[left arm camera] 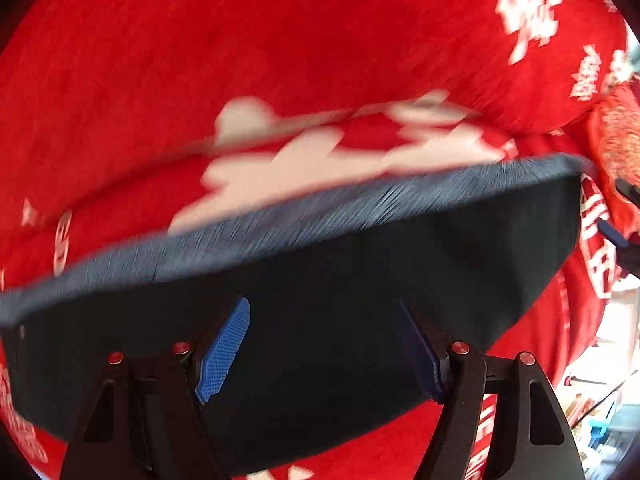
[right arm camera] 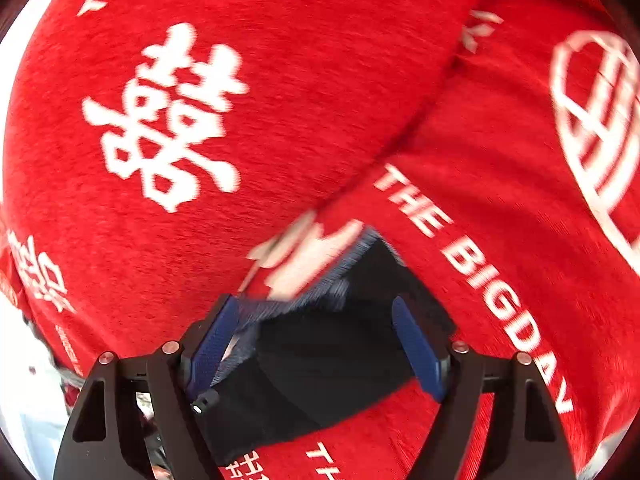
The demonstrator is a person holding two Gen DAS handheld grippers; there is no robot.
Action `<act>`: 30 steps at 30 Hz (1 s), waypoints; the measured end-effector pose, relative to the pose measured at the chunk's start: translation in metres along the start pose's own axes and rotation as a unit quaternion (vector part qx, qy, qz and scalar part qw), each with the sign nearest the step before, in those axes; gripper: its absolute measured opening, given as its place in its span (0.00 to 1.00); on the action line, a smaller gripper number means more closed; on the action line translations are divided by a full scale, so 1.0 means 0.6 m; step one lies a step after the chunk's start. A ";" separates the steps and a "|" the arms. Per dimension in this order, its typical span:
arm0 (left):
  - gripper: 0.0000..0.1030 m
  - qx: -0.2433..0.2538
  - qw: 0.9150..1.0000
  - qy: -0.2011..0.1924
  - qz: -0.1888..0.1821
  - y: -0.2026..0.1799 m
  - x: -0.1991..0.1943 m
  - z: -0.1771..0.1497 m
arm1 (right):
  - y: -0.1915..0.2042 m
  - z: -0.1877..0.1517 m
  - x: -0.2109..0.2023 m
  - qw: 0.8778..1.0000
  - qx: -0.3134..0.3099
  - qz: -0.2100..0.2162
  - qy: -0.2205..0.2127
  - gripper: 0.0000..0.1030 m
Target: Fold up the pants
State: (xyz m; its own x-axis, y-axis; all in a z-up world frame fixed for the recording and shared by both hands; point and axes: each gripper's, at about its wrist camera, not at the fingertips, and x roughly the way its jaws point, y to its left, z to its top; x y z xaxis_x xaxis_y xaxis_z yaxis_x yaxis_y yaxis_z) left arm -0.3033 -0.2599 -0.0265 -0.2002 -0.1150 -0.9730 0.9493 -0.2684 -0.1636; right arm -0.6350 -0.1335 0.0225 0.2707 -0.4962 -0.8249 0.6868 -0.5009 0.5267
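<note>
The dark navy pants (left arm camera: 320,288) lie folded flat on a red bedspread, with a grey-blue ribbed waistband (left arm camera: 280,220) along the far edge. My left gripper (left arm camera: 324,344) is open just above the dark fabric, its blue pads (left arm camera: 224,352) apart. In the right wrist view a corner of the pants (right arm camera: 332,360) lies between the spread fingers of my right gripper (right arm camera: 320,344), which is open; the waistband (right arm camera: 320,284) runs off ahead. The right gripper's blue fingertip shows at the right edge of the left wrist view (left arm camera: 612,236).
A red bedspread (right arm camera: 500,200) with white lettering and symbols covers the surface. A red pillow (right arm camera: 220,100) with the same print bulges behind the pants. Room clutter shows at the lower right of the left wrist view (left arm camera: 604,400).
</note>
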 end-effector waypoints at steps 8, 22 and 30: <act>0.73 -0.041 0.998 0.025 0.031 0.030 0.032 -0.035 | -0.109 -0.070 0.074 0.994 0.078 -0.031 0.064 0.27; 0.73 -0.033 0.998 -0.016 0.049 0.025 0.004 0.031 | -0.030 -0.045 0.038 0.990 -0.068 -0.123 0.027 0.20; 0.76 -0.034 0.993 -0.036 0.106 -0.001 0.099 0.119 | 0.051 -0.028 0.234 0.968 -0.186 -0.111 0.125 0.11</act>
State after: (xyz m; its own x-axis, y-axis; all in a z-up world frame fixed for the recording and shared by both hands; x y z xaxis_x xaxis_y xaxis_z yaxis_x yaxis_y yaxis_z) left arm -0.3331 -0.3347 -0.0723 -0.0090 -0.2314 -0.9728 0.9856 -0.1662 0.0304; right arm -0.5645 -0.2064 -0.0804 0.2127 -0.1947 -0.9575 0.9294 -0.2623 0.2598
